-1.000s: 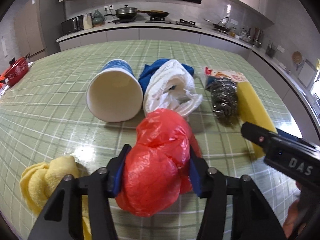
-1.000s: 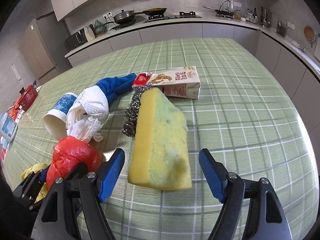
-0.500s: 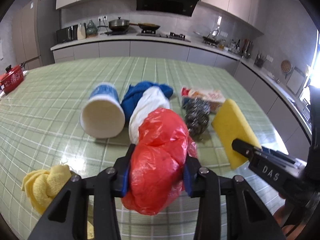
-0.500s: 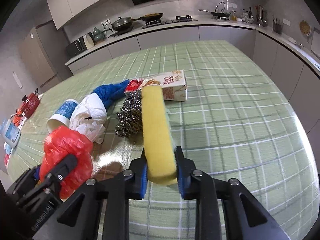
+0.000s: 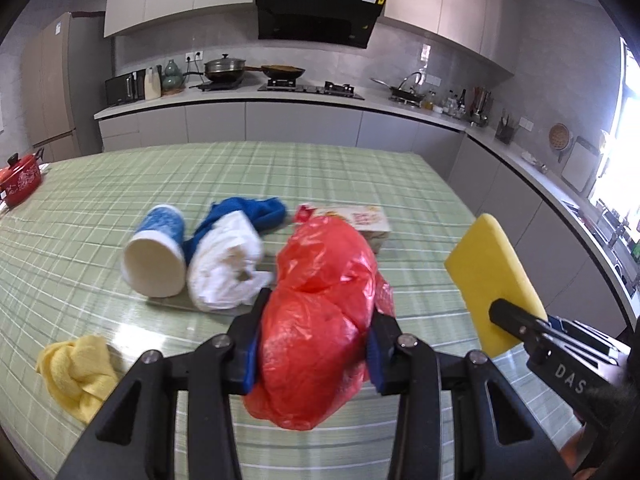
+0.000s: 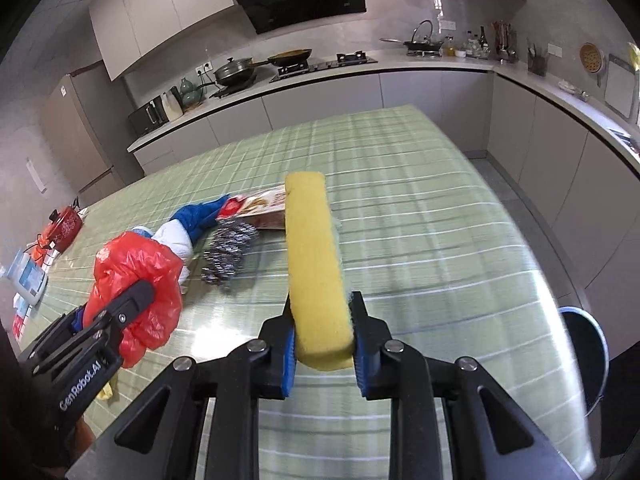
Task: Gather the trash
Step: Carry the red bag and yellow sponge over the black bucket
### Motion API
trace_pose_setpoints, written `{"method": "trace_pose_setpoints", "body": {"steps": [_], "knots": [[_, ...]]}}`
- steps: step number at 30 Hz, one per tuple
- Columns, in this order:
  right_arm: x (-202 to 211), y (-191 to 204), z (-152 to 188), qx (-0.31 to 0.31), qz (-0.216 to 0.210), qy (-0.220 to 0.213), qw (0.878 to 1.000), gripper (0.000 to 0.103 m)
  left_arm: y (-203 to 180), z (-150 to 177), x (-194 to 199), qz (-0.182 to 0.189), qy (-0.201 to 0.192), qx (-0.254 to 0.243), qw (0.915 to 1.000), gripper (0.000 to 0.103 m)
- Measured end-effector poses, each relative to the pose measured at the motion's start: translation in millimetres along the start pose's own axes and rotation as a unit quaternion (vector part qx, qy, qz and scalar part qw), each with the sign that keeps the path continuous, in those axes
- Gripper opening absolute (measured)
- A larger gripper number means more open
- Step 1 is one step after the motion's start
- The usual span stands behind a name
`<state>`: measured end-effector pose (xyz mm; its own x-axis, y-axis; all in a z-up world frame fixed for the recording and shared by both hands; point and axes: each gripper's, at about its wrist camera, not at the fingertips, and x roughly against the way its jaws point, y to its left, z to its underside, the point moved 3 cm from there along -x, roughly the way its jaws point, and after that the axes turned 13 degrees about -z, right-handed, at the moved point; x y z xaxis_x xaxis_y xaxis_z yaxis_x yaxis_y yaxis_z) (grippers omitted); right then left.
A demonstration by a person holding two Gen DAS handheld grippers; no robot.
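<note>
My left gripper (image 5: 316,340) is shut on a crumpled red plastic bag (image 5: 320,320) and holds it above the green checked table (image 5: 120,184). My right gripper (image 6: 322,340) is shut on a yellow sponge (image 6: 316,264), held on edge above the table; the sponge also shows in the left wrist view (image 5: 492,280). On the table lie a blue paper cup (image 5: 156,256) on its side, a white plastic bag (image 5: 228,268), a blue cloth (image 5: 256,210), a steel scourer (image 6: 228,252) and a carton (image 5: 360,220).
A yellow cloth (image 5: 76,372) lies at the table's near left. A red pot (image 5: 20,180) stands at the far left edge. A round bin (image 6: 584,352) stands on the floor beside the table's right edge. Kitchen counters run behind.
Both grippers have risen and pulled back from the table with their loads. One second ago the right gripper was open around the sponge; it has shut on it and lifted it.
</note>
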<state>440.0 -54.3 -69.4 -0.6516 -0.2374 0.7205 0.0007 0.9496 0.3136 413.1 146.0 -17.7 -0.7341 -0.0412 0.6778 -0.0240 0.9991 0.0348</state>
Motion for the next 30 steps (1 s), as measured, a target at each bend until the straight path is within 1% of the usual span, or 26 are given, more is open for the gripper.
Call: {"method": "trace_pose_setpoints", "body": {"steps": [5,7,10,13,17,20,23,26,30], "knots": [[28,-35,5,-0.016,0.016,-0.011,1.0,0.025,-27,7,7,0.013,0.0,-0.007,0.9999,0.042],[39,-46,8,-0.026,0.023,-0.018,0.999,0.025,-41,7,9,0.022,0.001,-0.019,0.9996,0.042],[60,-66,12,-0.048,0.044,-0.036,0.997,0.025,-60,5,13,0.04,-0.003,-0.04,0.9984,0.042],[75,-79,19,-0.066,0.074,-0.045,0.994,0.025,-81,5,16,0.063,-0.012,-0.064,0.9959,0.042],[96,-103,34,-0.097,0.106,-0.047,0.988,0.025,-105,13,16,0.099,0.001,-0.075,0.9923,0.042],[112,-120,45,-0.115,0.126,-0.051,0.984,0.025,-125,20,18,0.118,0.01,-0.089,0.9889,0.042],[131,-135,52,-0.13,0.139,-0.058,0.98,0.025,-145,25,26,0.131,0.014,-0.099,0.9864,0.042],[150,-152,57,-0.138,0.151,-0.068,0.977,0.025,-168,29,38,0.141,0.009,-0.111,0.9837,0.042],[174,-195,64,-0.149,0.16,-0.073,0.973,0.025,-210,33,52,0.149,0.001,-0.122,0.9813,0.042]]}}
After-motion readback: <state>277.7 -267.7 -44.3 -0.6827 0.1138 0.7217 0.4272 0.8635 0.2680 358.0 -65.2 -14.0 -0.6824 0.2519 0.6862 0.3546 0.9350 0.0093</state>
